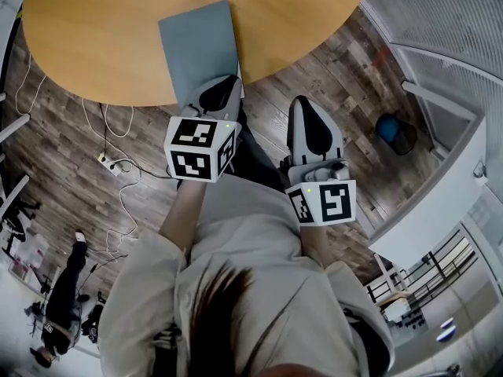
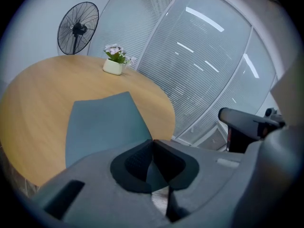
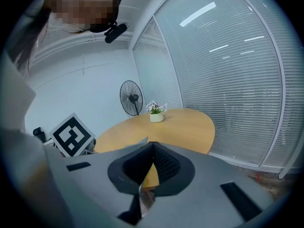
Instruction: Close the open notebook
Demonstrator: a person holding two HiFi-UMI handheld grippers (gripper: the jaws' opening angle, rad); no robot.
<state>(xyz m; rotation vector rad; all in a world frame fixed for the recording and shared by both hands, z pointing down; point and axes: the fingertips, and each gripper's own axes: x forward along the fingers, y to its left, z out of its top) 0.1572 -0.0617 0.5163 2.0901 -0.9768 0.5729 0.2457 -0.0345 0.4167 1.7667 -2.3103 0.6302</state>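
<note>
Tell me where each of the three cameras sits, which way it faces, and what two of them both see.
Head view: on the person's head, looking steeply down at table, notebook, floor; shows hair, sleeves, left gripper, right gripper.
Left gripper view: on the left gripper, looking along shut jaws over the notebook toward plant and fan.
Right gripper view: on the right gripper, facing across the table; shows shut jaws, left gripper's marker cube.
Shared: both gripper views see plant and fan.

floor (image 1: 314,93) — dark planks | table (image 1: 94,38) — round, tan | window blinds (image 3: 228,80) white | standing fan (image 2: 77,28)
</note>
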